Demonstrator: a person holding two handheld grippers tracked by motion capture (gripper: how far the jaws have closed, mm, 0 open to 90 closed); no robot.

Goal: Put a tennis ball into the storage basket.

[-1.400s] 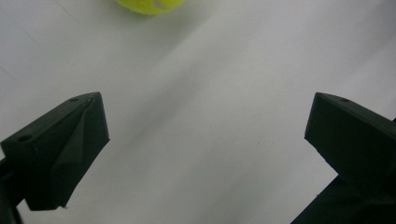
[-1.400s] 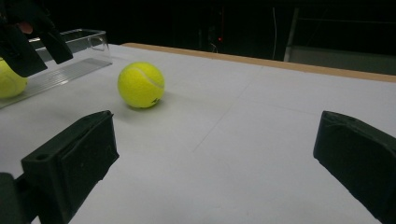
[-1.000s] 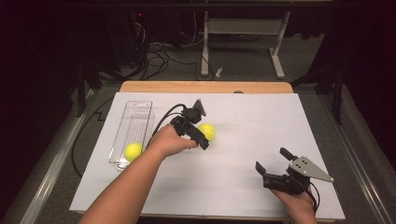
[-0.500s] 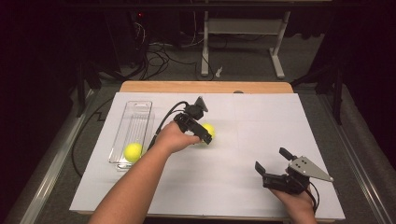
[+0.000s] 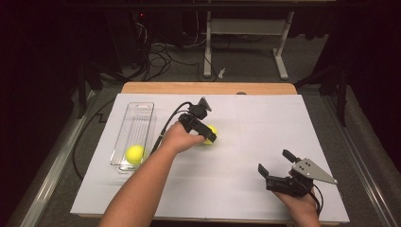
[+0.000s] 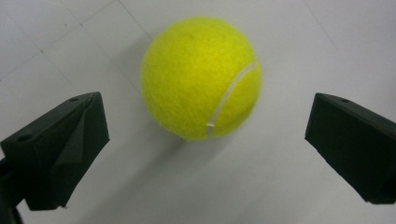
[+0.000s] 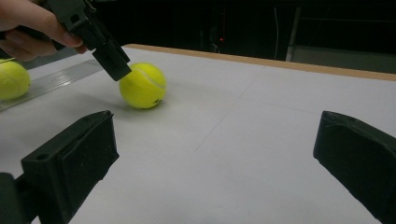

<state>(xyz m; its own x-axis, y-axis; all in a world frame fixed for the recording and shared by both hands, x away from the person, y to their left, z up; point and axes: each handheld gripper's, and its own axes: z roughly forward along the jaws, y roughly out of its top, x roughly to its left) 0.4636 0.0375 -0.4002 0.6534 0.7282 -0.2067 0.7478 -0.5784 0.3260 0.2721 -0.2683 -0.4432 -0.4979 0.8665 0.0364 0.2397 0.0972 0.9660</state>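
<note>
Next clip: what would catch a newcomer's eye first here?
The bright yellow tennis ball at mid-table, lying on the white sheet with the left tongs open on either side of it, not yet touching. A second yellow ball sits in the near end of the clear tray at the left. The right tongs rest open near the table's front right corner.

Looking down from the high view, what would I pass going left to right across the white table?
Clear tray with a tennis ball inside → left gripper over a second tennis ball → right gripper, near the table's right end.
</note>
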